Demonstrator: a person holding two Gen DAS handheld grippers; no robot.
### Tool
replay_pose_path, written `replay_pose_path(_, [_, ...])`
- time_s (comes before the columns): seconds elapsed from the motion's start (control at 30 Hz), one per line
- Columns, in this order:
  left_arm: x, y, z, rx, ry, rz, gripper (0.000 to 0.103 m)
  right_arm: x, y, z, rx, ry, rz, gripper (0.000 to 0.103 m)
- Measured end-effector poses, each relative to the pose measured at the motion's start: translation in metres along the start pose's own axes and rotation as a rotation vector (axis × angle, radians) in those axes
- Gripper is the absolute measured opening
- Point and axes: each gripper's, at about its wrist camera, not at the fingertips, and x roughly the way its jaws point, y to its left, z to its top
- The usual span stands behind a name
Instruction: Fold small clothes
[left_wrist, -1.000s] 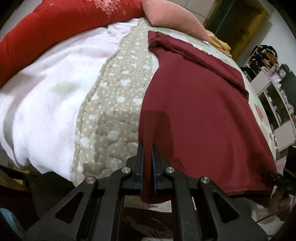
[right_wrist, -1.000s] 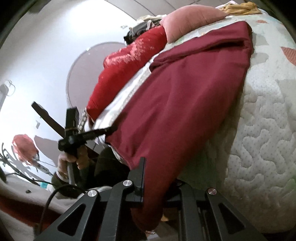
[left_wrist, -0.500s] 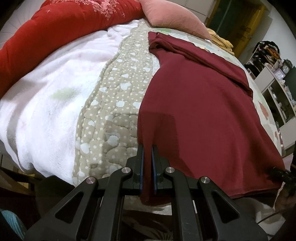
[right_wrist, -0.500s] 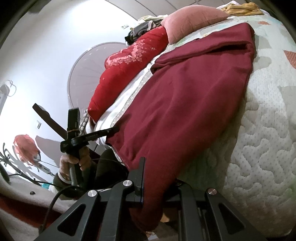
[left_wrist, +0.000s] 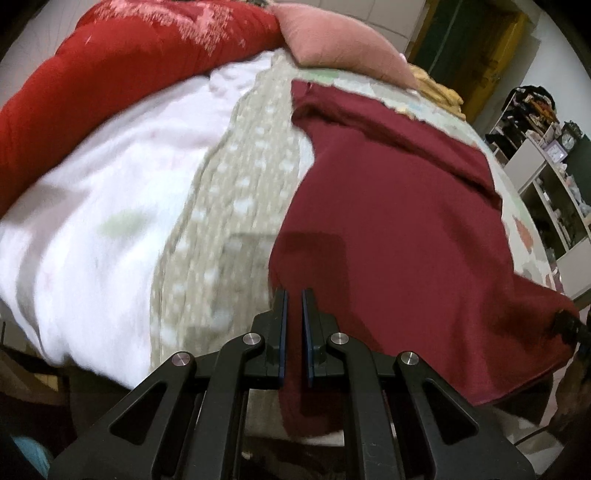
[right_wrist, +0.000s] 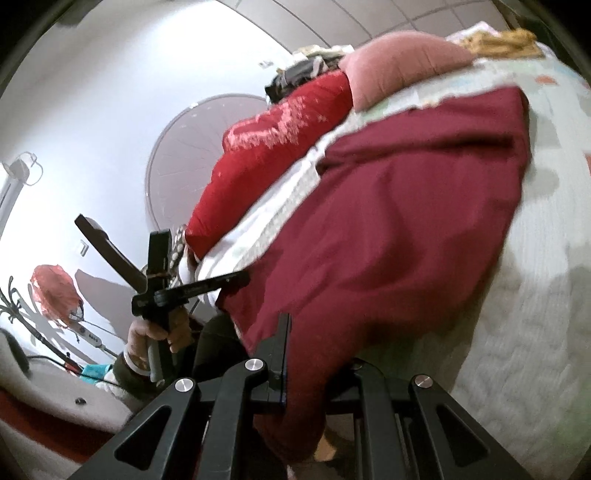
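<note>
**Dark red garment pinched at both near corners on a quilted bed**

A large dark red knit garment (left_wrist: 399, 221) is seen spread flat across a pale quilted bedspread (left_wrist: 229, 206), its near hem hanging over the edge of the bed. A narrow strip along its far edge appears already folded over. Beyond it, a dusty pink pillow (left_wrist: 340, 44) and a bright red patterned blanket (left_wrist: 122, 66) are piled at the head of the bed, and a white fleece blanket (left_wrist: 110, 184) lies to the left.

The left gripper (left_wrist: 293, 306) is closed almost fully, with the garment's near left corner pinched between its blue-edged pads. The right gripper (right_wrist: 317, 354) is likewise clamped narrowly on the near right corner, where bunched cloth hides one finger. In the right wrist view, the hand (right_wrist: 159, 332) holding the left gripper's handle can be made out.

The fabric is judged soft, light and limp. It would be expected to sag and drape between the two held corners, and to drag a little against the textured quilt. The hem corners are judged the sensible places to hold, since both layers can be gripped there and kept taut. A slack or single-layer grip would probably let the edge slip or wrinkle.
</note>
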Motion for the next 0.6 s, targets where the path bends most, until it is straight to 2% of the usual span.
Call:
replay_pose_path(0.13, [0.001,-0.010,0.031,0.011,-0.049,-0.048,0.006,-0.006,-0.006,0.027,-0.026,-0.065,-0.026,0.011])
replay_pose_path(0.3, [0.011,-0.022,0.065,0.030,-0.084,-0.061,0.006,-0.005,-0.017,0.061,-0.025,-0.127,-0.073,0.011])
replay_pose_path(0.43, [0.010,-0.014,0.073,-0.014,-0.057,-0.117,0.006,-0.007,-0.026,0.076,0.007,-0.151,-0.071,0.011])
replay_pose_path(0.53, [0.009,0.003,0.069,-0.105,0.013,-0.186,0.006,-0.004,-0.025,0.078,0.000,-0.138,-0.071,0.011])
replay_pose_path(0.6, [0.007,0.013,0.062,-0.134,0.045,-0.193,0.006,-0.001,-0.024,0.077,-0.007,-0.131,-0.064,0.011])
